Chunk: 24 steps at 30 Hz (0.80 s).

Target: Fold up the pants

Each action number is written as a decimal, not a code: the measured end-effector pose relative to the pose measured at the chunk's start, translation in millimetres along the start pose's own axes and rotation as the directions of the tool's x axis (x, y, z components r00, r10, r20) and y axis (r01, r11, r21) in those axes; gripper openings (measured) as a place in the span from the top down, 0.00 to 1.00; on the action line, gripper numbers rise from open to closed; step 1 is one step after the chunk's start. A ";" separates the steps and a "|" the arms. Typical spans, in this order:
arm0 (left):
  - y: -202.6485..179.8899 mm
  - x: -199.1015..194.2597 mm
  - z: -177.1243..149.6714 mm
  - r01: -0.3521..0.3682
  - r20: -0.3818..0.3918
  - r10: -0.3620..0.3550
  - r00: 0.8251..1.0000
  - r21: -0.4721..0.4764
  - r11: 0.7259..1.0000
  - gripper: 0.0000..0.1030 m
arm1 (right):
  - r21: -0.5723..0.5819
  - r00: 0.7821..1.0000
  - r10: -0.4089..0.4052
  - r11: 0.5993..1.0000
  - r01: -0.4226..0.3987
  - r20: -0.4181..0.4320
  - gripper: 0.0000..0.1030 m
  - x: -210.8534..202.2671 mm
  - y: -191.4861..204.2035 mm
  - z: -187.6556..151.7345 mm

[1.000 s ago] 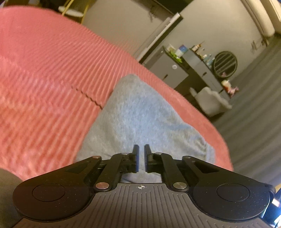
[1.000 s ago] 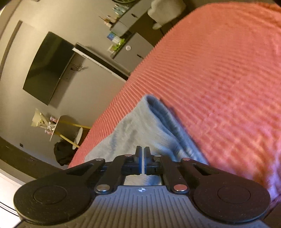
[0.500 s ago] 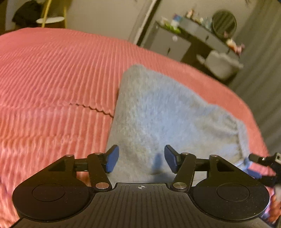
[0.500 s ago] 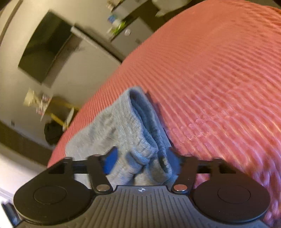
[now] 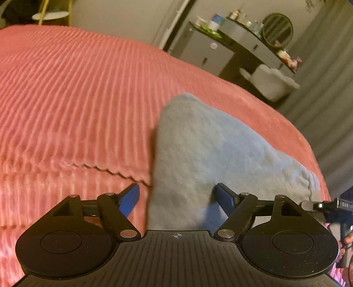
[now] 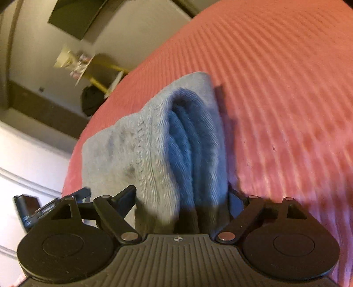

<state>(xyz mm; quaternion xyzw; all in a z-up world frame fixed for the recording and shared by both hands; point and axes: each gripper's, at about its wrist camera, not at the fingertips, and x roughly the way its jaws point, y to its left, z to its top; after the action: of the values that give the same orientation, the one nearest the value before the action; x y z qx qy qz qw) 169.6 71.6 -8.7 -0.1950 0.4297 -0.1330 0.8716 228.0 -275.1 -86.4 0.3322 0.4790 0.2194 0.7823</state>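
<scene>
Light blue pants [image 5: 211, 154] folded into a compact stack on ribbed coral bedspread [image 5: 72, 106]. Left gripper [image 5: 177, 195] jaws wide apart, just been opening; left edge of the stack between the blue pads, fabric running straight ahead and off to the right of the tool. Left pad [image 5: 130, 197] over bare bedspread, clear of cloth; right pad over the fabric, contact unclear. No pinch visible.

Right gripper [image 6: 181, 198] also spread wide, just been opening; ribbed layered end of pants [image 6: 176, 141] sitting right between the fingers, folds stacked on edge and running forward from the tool. Right finger [image 6: 236, 202] close against cloth, left finger just beside it; pressing or not, cannot tell, blur. Bedspread to the right of this tool and beyond the stack.

Other tool seen at far right edge of left view [image 5: 331, 206] and at lower left of right view. Dresser [image 5: 220, 48] far ahead-right of left tool; wall TV [image 6: 75, 15] up-left of right tool.
</scene>
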 end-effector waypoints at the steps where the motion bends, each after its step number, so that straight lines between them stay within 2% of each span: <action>1: 4.1 3.0 -0.4 0.036 -0.021 -0.036 0.999 -0.013 0.999 0.22 | 0.002 1.000 0.014 1.000 -0.014 -0.010 0.17 2.2 -0.6 3.2; 3: 6.1 11.0 -2.8 0.105 -0.067 -0.106 0.992 -0.017 0.994 0.22 | -0.016 0.999 0.037 0.999 -0.037 -0.027 0.17 8.0 -1.2 7.8; 5: 0.5 19.9 -4.7 0.128 -0.094 -0.124 0.988 0.036 0.991 0.20 | -0.041 0.998 0.053 0.998 -0.054 -0.037 0.17 12.4 -1.1 10.7; 7: -2.8 26.4 -3.0 0.132 -0.100 -0.125 0.987 0.071 0.989 0.19 | -0.061 0.996 0.069 0.996 -0.072 -0.050 0.17 16.6 -0.1 14.0; 12: -7.1 33.7 2.8 0.161 -0.076 -0.157 0.985 0.050 0.986 0.21 | -0.017 0.991 0.114 0.993 -0.116 -0.072 0.15 23.9 -5.2 26.0; 15: -17.8 30.8 -2.3 0.169 -0.061 -0.164 0.985 0.101 0.980 0.38 | -0.029 0.993 0.093 0.995 -0.096 -0.076 0.15 25.6 -1.6 25.8; 18: -10.8 28.6 -3.6 0.203 -0.053 -0.200 0.978 0.053 0.978 0.40 | -0.063 0.996 0.056 0.996 -0.060 -0.067 0.15 32.1 8.5 22.2; 20: -8.9 32.7 -4.8 0.187 -0.068 -0.182 0.981 0.069 0.980 0.35 | -0.084 0.998 0.034 0.996 -0.039 -0.058 0.19 33.0 13.5 19.9; 22: -13.2 36.8 -4.0 0.184 -0.072 -0.177 0.982 0.094 0.978 0.30 | -0.097 0.999 -0.004 0.995 -0.001 -0.046 0.32 31.9 17.7 18.2; 24: -21.7 39.6 -3.3 0.164 -0.070 -0.157 0.985 0.106 0.981 0.29 | -0.114 0.999 -0.020 0.993 0.016 -0.034 0.36 27.6 22.5 14.5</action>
<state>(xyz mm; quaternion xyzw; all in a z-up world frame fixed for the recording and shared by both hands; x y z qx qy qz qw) 189.1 35.7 -28.3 -0.1757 0.4311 -0.2325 0.8539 252.6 -246.0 -82.0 0.2790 0.4821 0.2452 0.7935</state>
